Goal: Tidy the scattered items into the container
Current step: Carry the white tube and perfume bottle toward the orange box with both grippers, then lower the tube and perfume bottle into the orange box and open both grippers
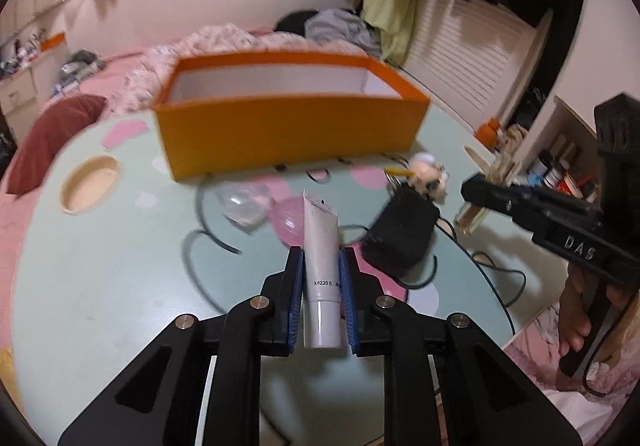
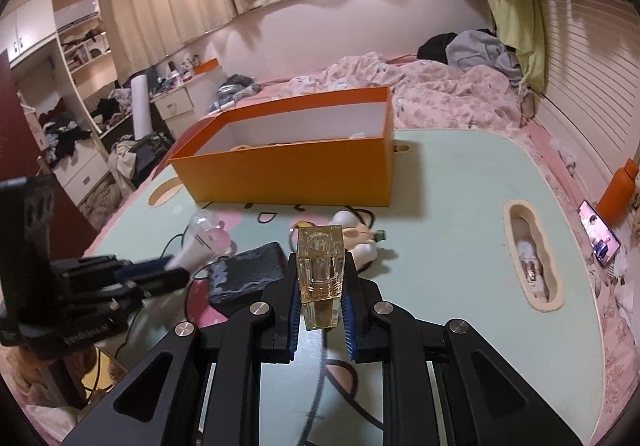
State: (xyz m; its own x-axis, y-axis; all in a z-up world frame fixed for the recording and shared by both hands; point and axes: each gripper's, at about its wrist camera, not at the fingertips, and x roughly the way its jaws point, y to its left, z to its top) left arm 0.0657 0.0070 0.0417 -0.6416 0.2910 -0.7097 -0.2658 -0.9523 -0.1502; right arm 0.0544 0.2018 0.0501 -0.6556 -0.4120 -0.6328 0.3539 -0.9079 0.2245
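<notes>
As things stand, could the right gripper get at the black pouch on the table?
Probably not: the right gripper is shut on the perfume bottle, so its jaws are occupied, though the black pouch lies unobstructed nearby.

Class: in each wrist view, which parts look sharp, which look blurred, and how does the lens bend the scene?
Left wrist: tube sharp, orange box smeared by motion blur. Right wrist: bottle and box crisp, other claw blurred. Both: fisheye curves the table edges, corners dark.

White tube (image 1: 320,246), cap nearest the camera, clamped in the left tool (image 1: 320,258); square perfume bottle (image 2: 320,278) upright in the right tool (image 2: 320,274). Beyond, open orange box (image 1: 288,125) on the bench (image 1: 120,266); black pouch (image 1: 400,234), plush toy (image 1: 430,173), clear capsule halves (image 1: 244,201) scattered
</notes>
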